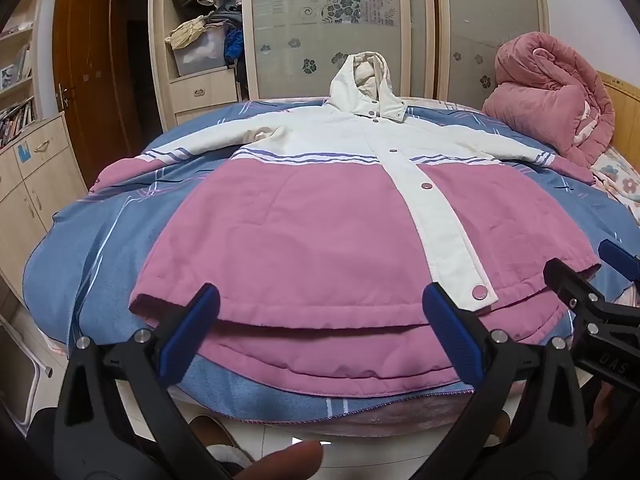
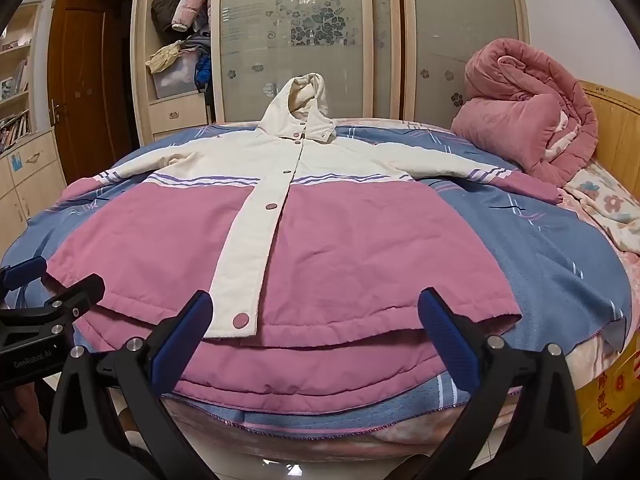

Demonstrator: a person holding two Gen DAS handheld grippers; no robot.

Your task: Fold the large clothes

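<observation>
1. Blue-padded fingers of the left gripper [image 1: 320, 312] stand spread wide at the near edge of the bed, holding nothing, poised just over the hem of the padded pink-and-white hooded jacket [image 1: 304, 232].
2. Beside it, the right gripper [image 2: 316, 320] is likewise spread and empty, at the hem on the jacket's other half, near the lowest pink snap.
3. Spread flat and front-up on the blue striped fleece blanket [image 1: 104, 240], the jacket has its hem at the bed's near edge, both sleeves out toward the side edges, and its white hood [image 1: 366, 84] at the far edge.
4. Handling, as I judge it: soft, quilted, fairly light but bulky; the smooth shell may slide on the fleece, and thick layers will spring back from a crease.
5. Best holds look to be the two hem corners or the stitched hem band, where the fabric is doubled and gives the pads something firm.
6. Farther off, a rolled pink quilt [image 2: 532, 120] sits at the bed's far right corner, clear of the jacket.
7. Beyond stand frosted wardrobe doors [image 2: 292, 48].
</observation>
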